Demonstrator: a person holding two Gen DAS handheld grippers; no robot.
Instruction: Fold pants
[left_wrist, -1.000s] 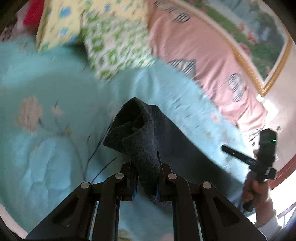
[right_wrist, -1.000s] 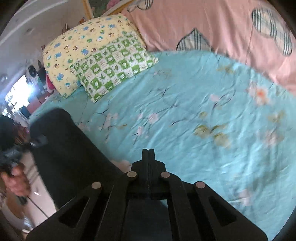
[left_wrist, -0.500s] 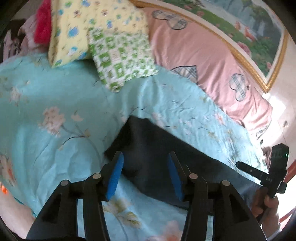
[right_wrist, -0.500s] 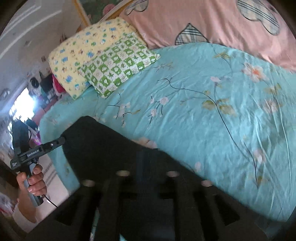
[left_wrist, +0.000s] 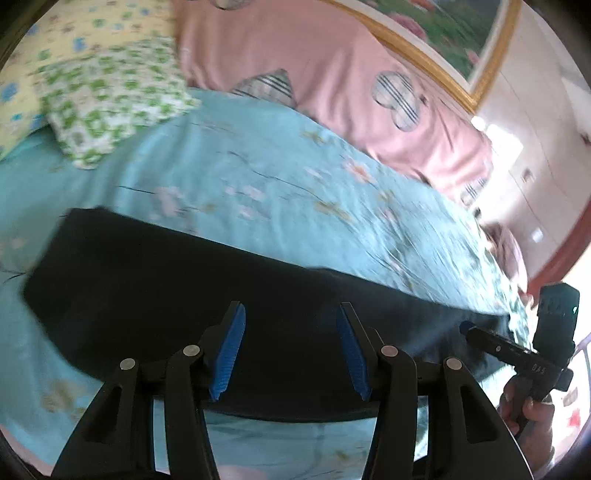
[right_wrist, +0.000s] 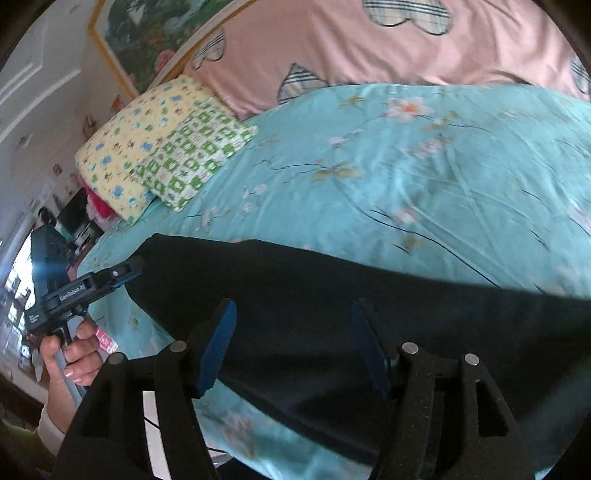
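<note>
Bed: turquoise floral sheet (left_wrist: 258, 177) lying under dark pants (left_wrist: 155, 280) — pillows (right_wrist: 162, 147) at ten o'clock.
Left gripper (left_wrist: 288, 347): jaws just opening, spreading empty.
Right gripper (right_wrist: 291, 343): likewise — hovering, angling downward.

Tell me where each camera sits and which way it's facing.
Left wrist: rides on the left tool, angled down over the dark pants on the bed; its open blue-padded fingers show, and the right tool at far right.
Right wrist: rides on the right tool, angled down at the pants; the left tool and hand show at left.
Shared: pants, bed, green pillow, pink bedding.
</note>
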